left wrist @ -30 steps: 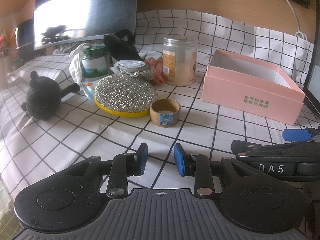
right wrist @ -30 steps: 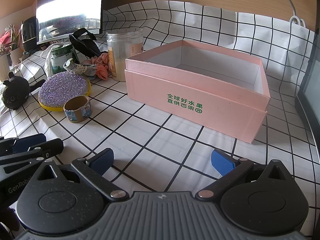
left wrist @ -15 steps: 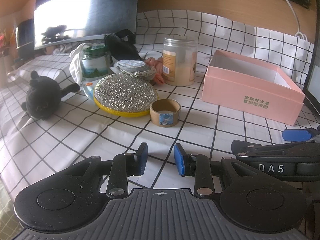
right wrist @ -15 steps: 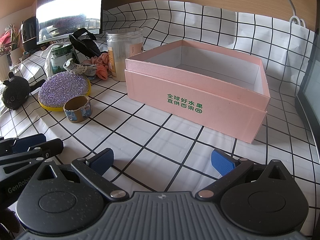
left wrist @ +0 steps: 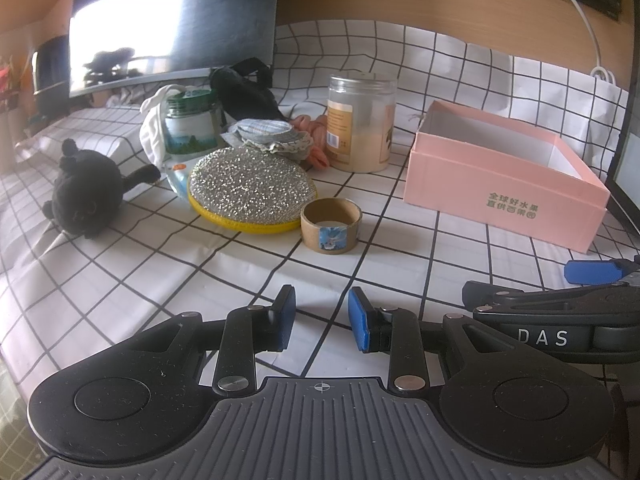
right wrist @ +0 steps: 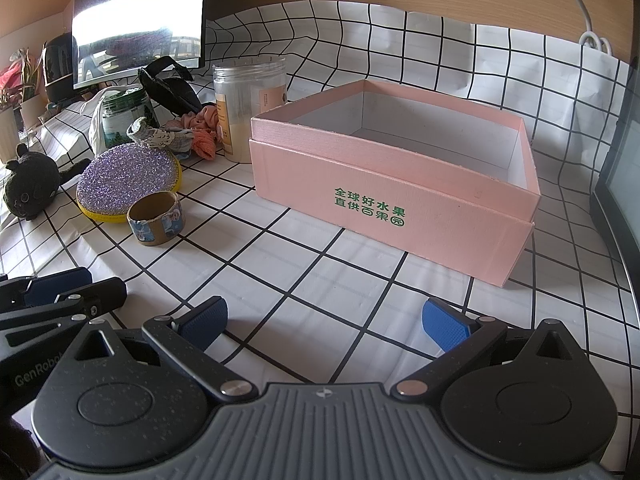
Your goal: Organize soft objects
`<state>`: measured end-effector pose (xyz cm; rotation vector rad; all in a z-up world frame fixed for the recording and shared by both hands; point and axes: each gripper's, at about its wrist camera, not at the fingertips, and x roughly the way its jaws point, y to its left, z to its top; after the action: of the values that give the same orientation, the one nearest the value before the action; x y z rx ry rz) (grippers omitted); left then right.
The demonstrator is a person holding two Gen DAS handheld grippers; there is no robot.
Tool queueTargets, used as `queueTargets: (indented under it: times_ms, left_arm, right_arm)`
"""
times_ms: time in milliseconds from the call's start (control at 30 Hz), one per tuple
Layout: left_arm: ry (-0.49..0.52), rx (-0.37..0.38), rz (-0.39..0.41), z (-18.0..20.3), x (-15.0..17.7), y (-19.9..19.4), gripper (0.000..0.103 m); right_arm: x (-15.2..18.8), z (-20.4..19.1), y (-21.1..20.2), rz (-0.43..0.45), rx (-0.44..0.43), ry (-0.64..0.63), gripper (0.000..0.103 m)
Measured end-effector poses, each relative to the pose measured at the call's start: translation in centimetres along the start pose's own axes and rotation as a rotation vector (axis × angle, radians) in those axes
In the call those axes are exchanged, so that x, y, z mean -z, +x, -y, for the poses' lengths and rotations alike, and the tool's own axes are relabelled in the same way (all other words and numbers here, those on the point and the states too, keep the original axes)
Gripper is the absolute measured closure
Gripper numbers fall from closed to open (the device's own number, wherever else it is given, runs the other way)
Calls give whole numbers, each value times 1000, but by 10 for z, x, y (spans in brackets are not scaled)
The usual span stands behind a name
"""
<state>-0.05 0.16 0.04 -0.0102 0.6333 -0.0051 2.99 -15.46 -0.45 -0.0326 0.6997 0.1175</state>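
Observation:
An open pink box (left wrist: 504, 176) (right wrist: 396, 184) stands empty on the checked cloth at the right. The soft things lie to its left: a black plush (left wrist: 86, 196) (right wrist: 28, 184), a glittery round sponge (left wrist: 250, 190) (right wrist: 126, 178), a grey lace-edged cloth (left wrist: 272, 136) (right wrist: 160, 136), a pink scrunchie (left wrist: 316, 148) (right wrist: 202, 136) and a black pouch (left wrist: 244, 94) (right wrist: 170, 88). My left gripper (left wrist: 322, 322) is narrowly open and empty above the cloth near the front. My right gripper (right wrist: 324, 320) is wide open and empty in front of the box.
A tape roll (left wrist: 331, 231) (right wrist: 157, 218) sits beside the sponge. A clear jar (left wrist: 360, 122) (right wrist: 248, 110) and a green-lidded jar (left wrist: 192, 128) (right wrist: 124, 114) stand behind. A monitor (left wrist: 172, 20) is at the back left, another screen edge (right wrist: 618, 184) at the right.

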Motion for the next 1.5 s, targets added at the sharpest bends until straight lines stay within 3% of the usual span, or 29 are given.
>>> queueTargets:
  times_ms: [533, 700, 767, 900, 1000, 1100, 1133, 1200, 1300, 1400, 1467, 1500]
  left_arm:
    - [1, 8, 1, -4, 1, -2, 73]
    - [48, 97, -50, -21, -5, -3, 75]
    - [25, 88, -98, -36, -15, -2, 76]
    - [-56, 65, -39, -88, -46, -16, 76]
    - [-146, 11, 18, -147, -77, -26, 76]
    - [-291, -36, 2, -224, -99, -12, 77]
    - [-355, 1, -18, -249, -101, -3, 77]
    - [-408, 68, -56, -276, -103, 13, 77]
    - [-341, 116, -104, -281, -104, 32, 77]
    - [-355, 212, -126, -286, -108, 49, 75]
    - [-309, 252, -141, -284, -116, 58, 66]
    - [-260, 256, -150, -281, -120, 61, 53]
  right_arm:
    - [0, 0, 0, -13, -6, -4, 0]
    - [-12, 2, 3, -106, -12, -6, 0]
    - [-12, 2, 3, -125, -2, 2, 0]
    - [-14, -2, 5, -160, 34, 33, 0]
    - [-16, -7, 7, -184, 63, 63, 0]
    - [-23, -16, 8, -236, 67, 88, 7]
    - [-28, -22, 6, -236, 62, 95, 14]
    - [-45, -48, -2, -186, 16, 62, 14]
    - [-77, -107, -8, -95, -33, -99, 14]
    - [-101, -153, -1, -56, -50, -173, 14]
    - [-109, -169, 4, -50, -58, -157, 14]
    - [-110, -173, 7, -54, -52, -142, 14]
